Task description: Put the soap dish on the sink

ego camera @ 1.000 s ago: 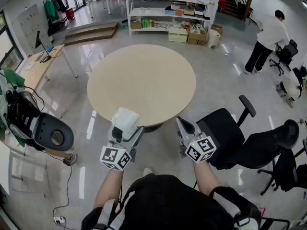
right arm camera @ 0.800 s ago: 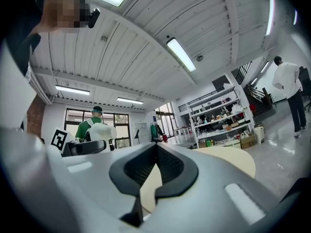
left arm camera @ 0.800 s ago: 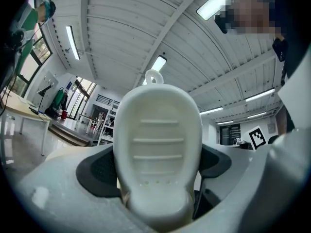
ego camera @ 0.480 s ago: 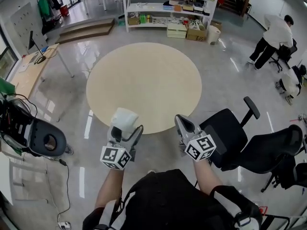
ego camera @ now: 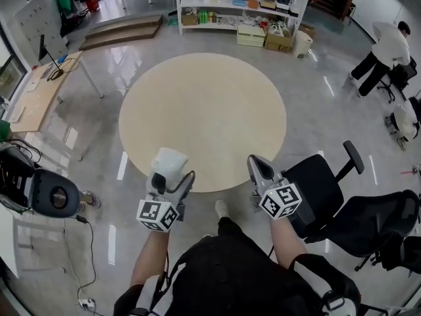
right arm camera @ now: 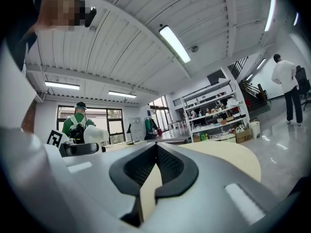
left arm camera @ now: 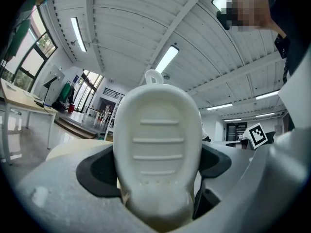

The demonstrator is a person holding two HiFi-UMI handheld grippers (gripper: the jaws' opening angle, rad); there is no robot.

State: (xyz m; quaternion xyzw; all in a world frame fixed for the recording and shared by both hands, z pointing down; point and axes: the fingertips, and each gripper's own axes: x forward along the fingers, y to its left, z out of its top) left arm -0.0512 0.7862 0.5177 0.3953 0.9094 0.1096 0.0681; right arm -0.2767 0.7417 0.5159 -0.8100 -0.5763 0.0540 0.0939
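Note:
A white oval soap dish (ego camera: 170, 161) with ribbed grooves and a small hanging loop sits upright between the fingers of my left gripper (ego camera: 172, 178). In the left gripper view the soap dish (left arm camera: 158, 144) fills the middle and the left gripper (left arm camera: 158, 183) is shut on its lower end. My right gripper (ego camera: 257, 166) is held level with it to the right, shut with nothing in it; in the right gripper view the right gripper (right arm camera: 155, 152) has its pads meeting. Both hang over the near rim of a round beige table (ego camera: 204, 110). No sink is in view.
Black office chairs (ego camera: 322, 183) stand close on the right. A black device (ego camera: 39, 189) with cables is on the floor at left, beside a wooden desk (ego camera: 39, 91). Shelves (ego camera: 237, 5) line the back wall. A person (ego camera: 388, 51) bends over at far right.
The view has closed in on the round table and shifted a little left. Both grippers keep their pose, and the left still holds the soap dish.

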